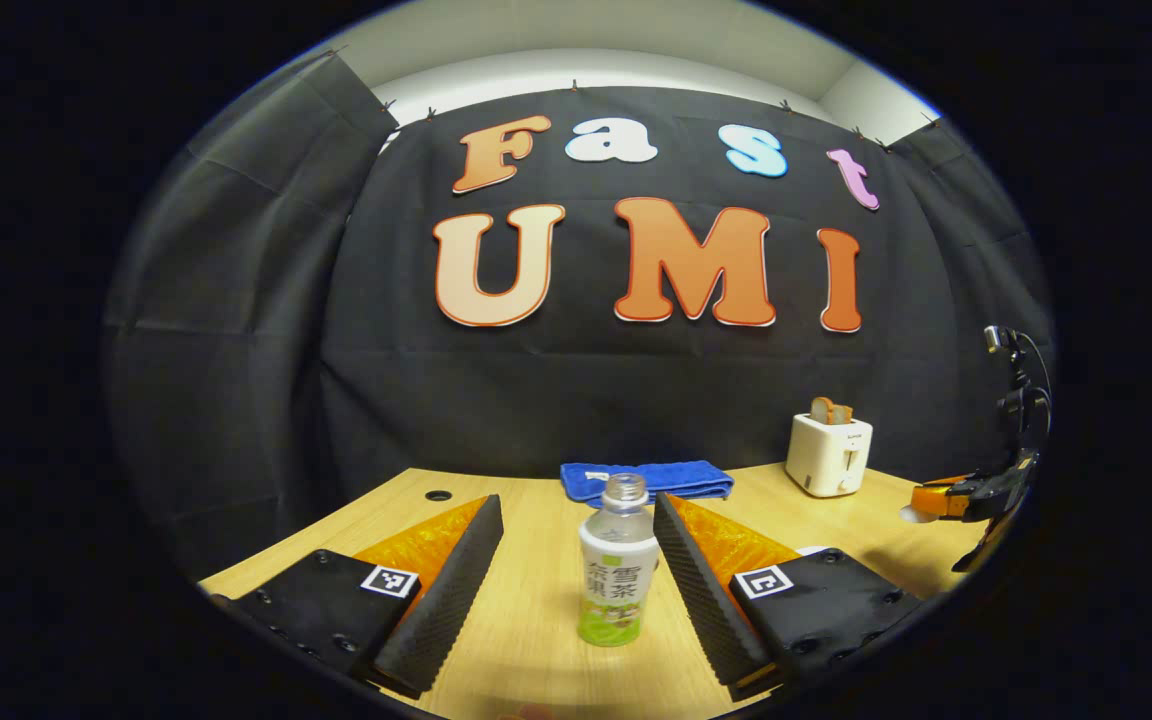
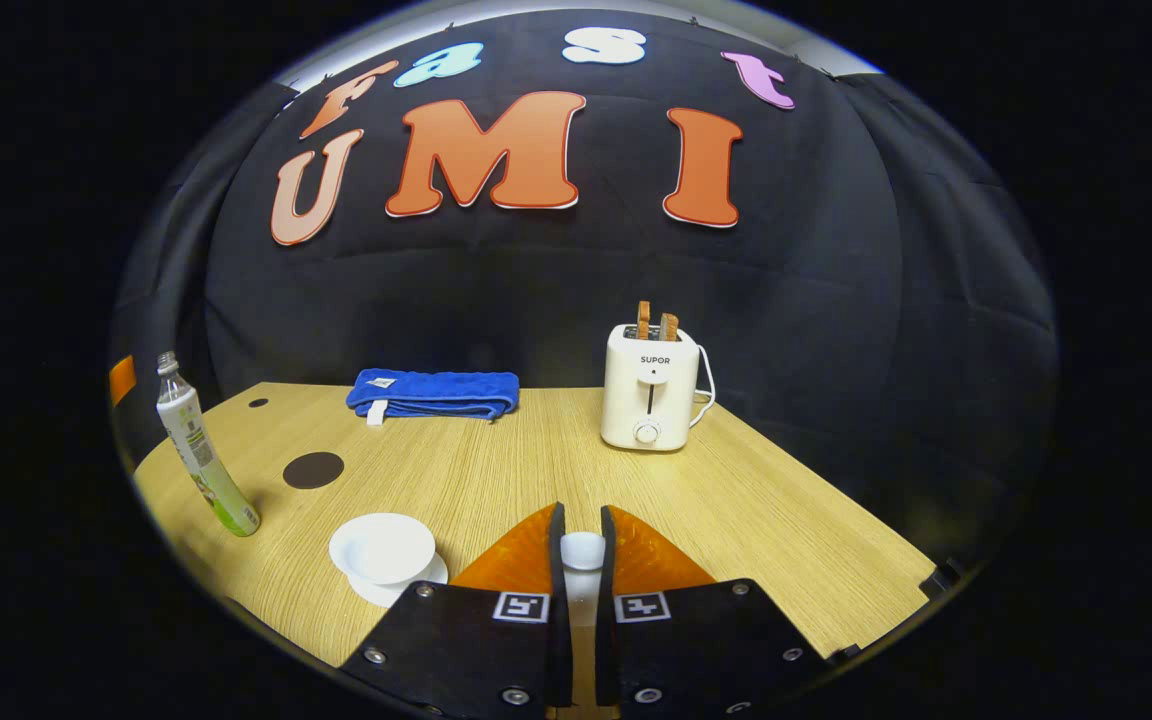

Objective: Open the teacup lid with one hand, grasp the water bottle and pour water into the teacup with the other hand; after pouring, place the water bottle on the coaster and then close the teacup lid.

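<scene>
where the wooden table [image 2: 756, 500] meets the black cloth wall, the following items are recorded.

item 1: water bottle [image 1: 618, 565], clear plastic, cap off, green-and-white label; stood upright on the table, seen in the left gripper view between the two fingers of the left gripper [image 1: 576, 580]. those fingers are spread wide, one on each side of the bottle and apart from it. in the right gripper view the same bottle [image 2: 204, 452] is found at the far left edge of the table.

item 2: teacup [image 2: 383, 550], white, uncovered, set on a white saucer [image 2: 426, 582]; placed near the front of the table, to the left of the right gripper [image 2: 582, 560].

item 3: teacup lid [image 2: 582, 550], white; pinched between the fingers of the right gripper, which are drawn almost together on it, and held apart from the cup. in the left gripper view the right gripper [image 1: 936, 500] is noted at the far right with the white lid [image 1: 911, 513] at its tip.

item 4: coaster [image 2: 313, 469], dark, round, flat on the table between the bottle and the folded blue towel [image 2: 433, 392].

item 5: toaster [image 2: 650, 400], white, two slices of toast [image 2: 656, 322] standing up out of its slots; placed near the back of the table, right of the towel.
</scene>
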Available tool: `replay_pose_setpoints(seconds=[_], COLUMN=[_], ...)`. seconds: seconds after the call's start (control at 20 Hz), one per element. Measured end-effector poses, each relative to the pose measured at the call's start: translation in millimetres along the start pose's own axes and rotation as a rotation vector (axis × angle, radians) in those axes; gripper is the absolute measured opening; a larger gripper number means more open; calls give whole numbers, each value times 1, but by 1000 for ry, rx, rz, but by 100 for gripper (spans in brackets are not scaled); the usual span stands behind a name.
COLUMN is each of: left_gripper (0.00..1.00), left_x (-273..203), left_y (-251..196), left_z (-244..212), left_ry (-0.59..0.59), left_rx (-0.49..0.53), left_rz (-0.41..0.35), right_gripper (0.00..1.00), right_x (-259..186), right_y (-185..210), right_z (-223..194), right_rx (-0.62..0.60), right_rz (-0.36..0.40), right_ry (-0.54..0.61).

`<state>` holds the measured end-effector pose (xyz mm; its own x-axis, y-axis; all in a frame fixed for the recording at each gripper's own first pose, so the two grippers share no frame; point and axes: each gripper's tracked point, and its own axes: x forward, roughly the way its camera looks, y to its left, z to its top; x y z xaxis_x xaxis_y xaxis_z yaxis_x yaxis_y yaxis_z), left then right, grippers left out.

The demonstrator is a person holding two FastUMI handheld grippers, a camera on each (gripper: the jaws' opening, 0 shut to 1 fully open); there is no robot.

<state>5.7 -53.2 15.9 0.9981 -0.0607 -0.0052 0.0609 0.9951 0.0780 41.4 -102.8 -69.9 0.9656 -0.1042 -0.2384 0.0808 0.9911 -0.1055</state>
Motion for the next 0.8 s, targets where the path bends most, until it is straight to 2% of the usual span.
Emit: replay_pose_setpoints(seconds=[0.35, 0.8], left_gripper=[99, 100], left_x=[29, 84], left_y=[-46, -17], left_z=[-2, -55], left_ry=[27, 108], left_rx=[-12, -12], left_rz=[-84, -5], right_gripper=[10, 9], right_x=[-3, -1], right_y=[-9, -18], right_z=[-3, -7], right_rx=[25, 47], right_rz=[-8, -15], right_ry=[2, 11])
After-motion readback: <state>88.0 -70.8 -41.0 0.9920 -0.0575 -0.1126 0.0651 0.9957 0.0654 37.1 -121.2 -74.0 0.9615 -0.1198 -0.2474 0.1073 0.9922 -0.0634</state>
